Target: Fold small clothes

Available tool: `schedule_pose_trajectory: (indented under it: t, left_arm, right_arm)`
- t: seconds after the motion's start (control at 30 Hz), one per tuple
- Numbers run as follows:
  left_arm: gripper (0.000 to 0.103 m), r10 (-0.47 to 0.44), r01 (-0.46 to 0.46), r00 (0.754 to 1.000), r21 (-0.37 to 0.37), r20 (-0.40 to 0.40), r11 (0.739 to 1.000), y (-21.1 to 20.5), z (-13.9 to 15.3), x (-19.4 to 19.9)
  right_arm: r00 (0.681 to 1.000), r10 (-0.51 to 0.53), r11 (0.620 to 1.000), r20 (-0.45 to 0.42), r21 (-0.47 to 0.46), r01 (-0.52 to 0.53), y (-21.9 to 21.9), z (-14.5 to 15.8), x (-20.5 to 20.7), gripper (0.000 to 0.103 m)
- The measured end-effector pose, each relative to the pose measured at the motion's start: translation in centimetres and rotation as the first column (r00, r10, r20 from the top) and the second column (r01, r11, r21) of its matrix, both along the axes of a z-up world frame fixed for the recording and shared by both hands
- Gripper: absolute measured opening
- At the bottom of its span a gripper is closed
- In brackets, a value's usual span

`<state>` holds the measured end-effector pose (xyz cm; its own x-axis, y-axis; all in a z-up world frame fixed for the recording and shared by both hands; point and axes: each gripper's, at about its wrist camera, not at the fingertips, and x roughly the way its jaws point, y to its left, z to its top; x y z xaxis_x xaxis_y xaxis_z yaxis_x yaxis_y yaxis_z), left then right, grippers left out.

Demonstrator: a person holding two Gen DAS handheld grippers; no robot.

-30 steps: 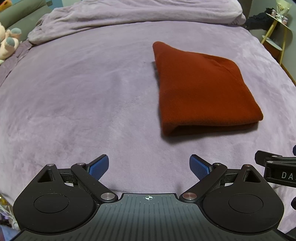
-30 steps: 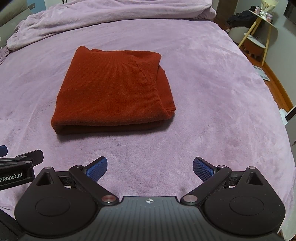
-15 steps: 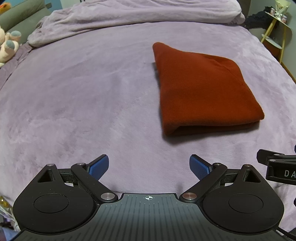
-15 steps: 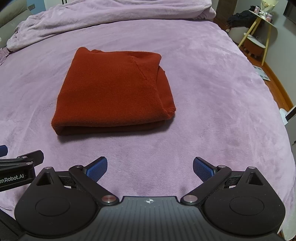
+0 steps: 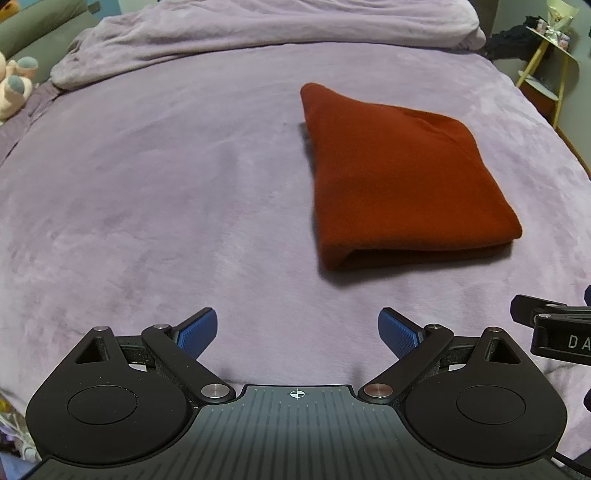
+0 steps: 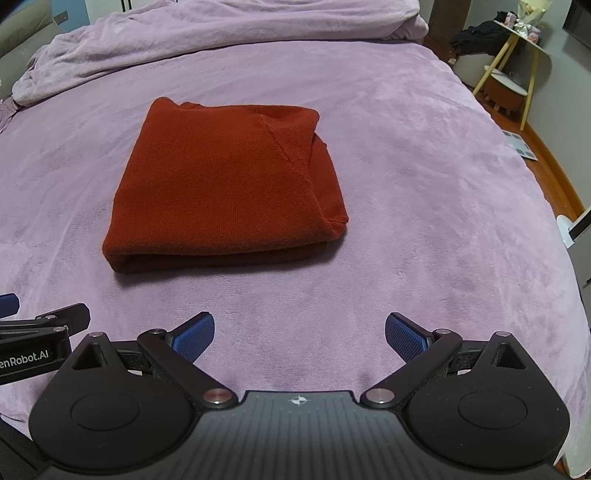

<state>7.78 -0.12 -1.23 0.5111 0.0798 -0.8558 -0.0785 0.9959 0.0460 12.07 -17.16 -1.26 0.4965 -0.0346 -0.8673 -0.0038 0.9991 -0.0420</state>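
Note:
A rust-red knit garment (image 5: 402,177) (image 6: 229,188) lies folded into a thick rectangle on the purple bedspread (image 5: 166,192) (image 6: 424,184). Its folded edge faces me. My left gripper (image 5: 297,334) is open, hovering over bare blanket in front of and left of the garment, holding nothing. My right gripper (image 6: 299,334) is open too, in front of and slightly right of the garment, also empty. Each gripper shows at the edge of the other's view: the right gripper (image 5: 554,328) at the far right of the left wrist view, the left gripper (image 6: 40,332) at the far left of the right wrist view.
A bunched purple duvet (image 5: 258,33) (image 6: 207,40) lies along the far side of the bed. A plush toy (image 5: 14,85) sits at the far left. Beyond the bed's right edge stands a yellow-legged side table (image 6: 517,62) on a wooden floor.
Both grippers stay open and nearly still. The left wrist view has drifted very slightly, so the garment sits a touch lower and to the right. The garment itself has not moved.

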Motion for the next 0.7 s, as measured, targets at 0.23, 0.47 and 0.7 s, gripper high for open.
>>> schedule_pose_trajectory:
  t: [0.23, 0.47, 0.7]
  left_arm:
    - [0.098, -0.008, 0.008, 1.000, -0.001, 0.001, 1.000, -0.22, -0.07, 0.04]
    - [0.098, -0.016, 0.016, 1.000, 0.009, 0.004, 1.000, -0.64, -0.01, -0.12]
    - [0.097, -0.031, 0.031, 0.999, 0.017, -0.008, 0.999, -1.00, -0.28, -0.01]
  right_arm:
    - [1.000, -0.001, 1.000, 0.008, -0.008, 0.001, 0.02, 0.10, -0.10, 0.099]
    - [1.000, -0.010, 1.000, 0.020, -0.006, 0.010, -0.22, 0.36, -0.22, 0.099]
    - [1.000, -0.006, 1.000, 0.016, -0.003, 0.006, -0.09, 0.19, -0.29, 0.099]
